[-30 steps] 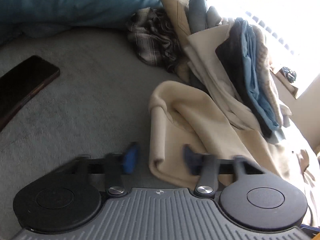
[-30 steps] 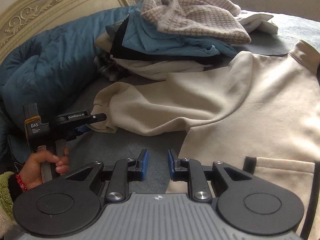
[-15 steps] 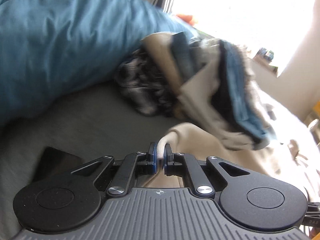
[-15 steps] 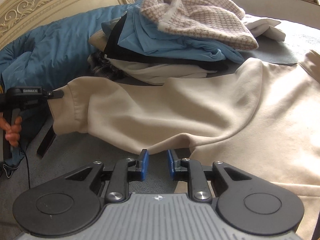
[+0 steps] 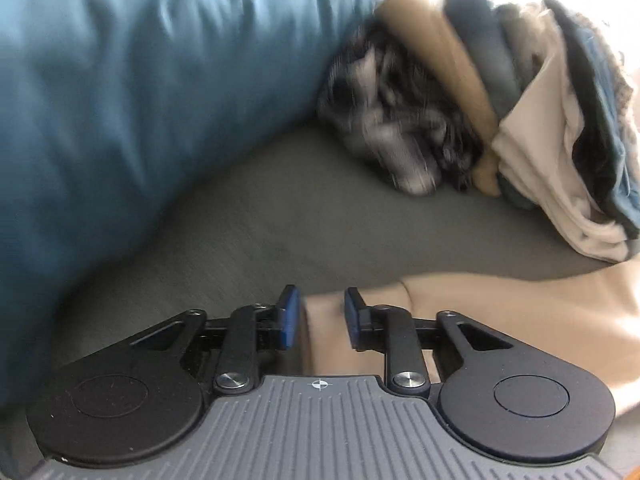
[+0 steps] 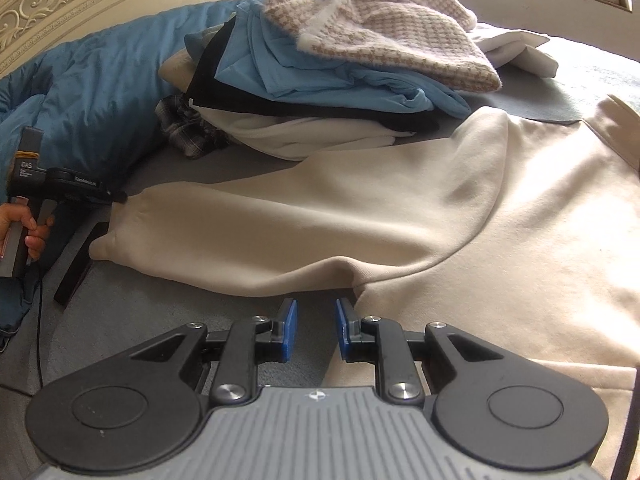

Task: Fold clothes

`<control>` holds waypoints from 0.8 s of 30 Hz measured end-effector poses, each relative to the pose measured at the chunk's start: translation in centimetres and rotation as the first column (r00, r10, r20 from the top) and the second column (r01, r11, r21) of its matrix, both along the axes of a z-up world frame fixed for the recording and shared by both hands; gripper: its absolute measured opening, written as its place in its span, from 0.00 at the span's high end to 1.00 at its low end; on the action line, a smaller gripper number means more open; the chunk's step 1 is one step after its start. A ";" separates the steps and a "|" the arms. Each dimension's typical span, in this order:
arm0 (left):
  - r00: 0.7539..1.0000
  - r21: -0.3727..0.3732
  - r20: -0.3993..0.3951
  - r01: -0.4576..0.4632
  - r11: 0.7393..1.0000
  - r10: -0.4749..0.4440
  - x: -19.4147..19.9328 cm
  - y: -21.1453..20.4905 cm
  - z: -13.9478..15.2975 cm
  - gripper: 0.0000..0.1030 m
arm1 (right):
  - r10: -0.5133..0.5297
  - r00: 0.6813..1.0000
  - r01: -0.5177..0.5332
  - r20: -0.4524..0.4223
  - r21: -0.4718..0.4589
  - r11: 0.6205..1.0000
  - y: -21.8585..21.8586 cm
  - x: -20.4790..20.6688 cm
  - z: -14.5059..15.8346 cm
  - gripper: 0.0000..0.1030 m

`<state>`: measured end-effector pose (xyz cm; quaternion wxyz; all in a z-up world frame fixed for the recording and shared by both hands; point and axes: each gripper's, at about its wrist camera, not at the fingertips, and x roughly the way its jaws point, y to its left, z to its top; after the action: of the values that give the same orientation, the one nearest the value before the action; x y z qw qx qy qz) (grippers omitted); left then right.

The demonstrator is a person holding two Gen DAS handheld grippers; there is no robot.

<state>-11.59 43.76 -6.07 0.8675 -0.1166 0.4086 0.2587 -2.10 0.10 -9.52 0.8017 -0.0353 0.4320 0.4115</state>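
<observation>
**Cream sweatshirt spread on the bed, sleeve stretched out to the left**

The cream sweatshirt [image 6: 500, 216] lies flat on the grey bed cover [image 6: 132, 312], its body ahead and to the right of the right gripper [image 6: 316, 330]. Its sleeve [image 6: 248, 236] runs out leftwards across the cover, and the armpit fold sits just ahead of the right gripper's blue pads [image 6: 289, 330]. Those fingers stand parted with only cover and the sweatshirt's edge between them, and they grip nothing.

At the far end of the sleeve, the cuff [image 5: 320, 328] lies between the left gripper's [image 5: 317, 322] spread fingers. The pads [image 5: 289, 322] stand a little way off the cloth on either side, so the cuff is not pinched. In the right wrist view the left gripper [image 6: 114, 196] shows from the side with its tips at the cuff, and a person's hand [image 6: 30, 232] is wrapped around its handle.

Beyond the sleeve, ahead of both grippers, is a pile of clothes [image 6: 340, 80]: a houndstooth knit [image 6: 384, 28] on top, blue cloth [image 6: 312, 76] under it, then black and pale layers, with a plaid piece [image 6: 188, 128] at the pile's left foot. A blue quilt [image 5: 140, 100] bulks up to the left of the pile, against a carved cream headboard [image 6: 88, 0]. A flat dark object [image 6: 78, 268] lies on the cover near the cuff.
</observation>
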 end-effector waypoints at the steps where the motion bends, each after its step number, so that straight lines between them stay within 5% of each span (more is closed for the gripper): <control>1: 0.999 0.034 0.017 0.039 0.999 -0.039 -0.6 -1.0 0.6 0.69 | -0.001 1.000 0.001 0.005 -0.002 1.000 -0.2 0.0 0.0 0.79; 4: 0.976 0.120 0.048 0.205 0.972 -0.212 -2.2 -5.0 2.0 0.65 | 0.012 0.999 -0.012 0.049 -0.007 1.000 -0.6 -0.3 0.3 0.79; 6: 0.931 0.151 0.034 0.354 0.923 -0.363 -3.1 -8.5 2.1 0.57 | 0.059 0.989 -0.055 0.133 -0.035 0.998 -0.4 -1.1 0.6 0.79; 9: 0.821 0.190 -0.061 0.568 0.801 -0.568 -4.0 -14.0 0.4 0.49 | 0.197 0.925 -0.157 0.325 -0.144 0.977 0.6 -3.4 0.9 0.71; 12: 0.732 0.258 -0.211 0.681 0.686 -0.648 -3.8 -18.2 -2.8 0.48 | 0.323 0.817 -0.228 0.479 -0.247 0.942 1.6 -5.8 1.0 0.66; 15: 0.713 0.296 -0.294 0.701 0.648 -0.637 -3.7 -19.2 -4.9 0.49 | 0.465 0.687 -0.279 0.559 -0.387 0.879 3.3 -7.4 0.3 0.65; 18: 0.708 0.323 -0.309 0.706 0.630 -0.635 -3.6 -18.9 -5.6 0.49 | 0.561 0.604 -0.307 0.565 -0.485 0.819 4.9 -7.7 -1.2 0.65; 24: 0.679 0.351 -0.345 0.734 0.582 -0.648 -3.9 -18.8 -5.8 0.81 | 0.724 0.436 -0.324 0.535 -0.657 0.681 8.0 -8.2 -3.9 0.70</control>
<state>-15.44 24.94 -11.88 0.8595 0.2860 0.4237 -0.0019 -10.25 8.05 -13.44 0.6939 -0.5312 0.0987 0.4759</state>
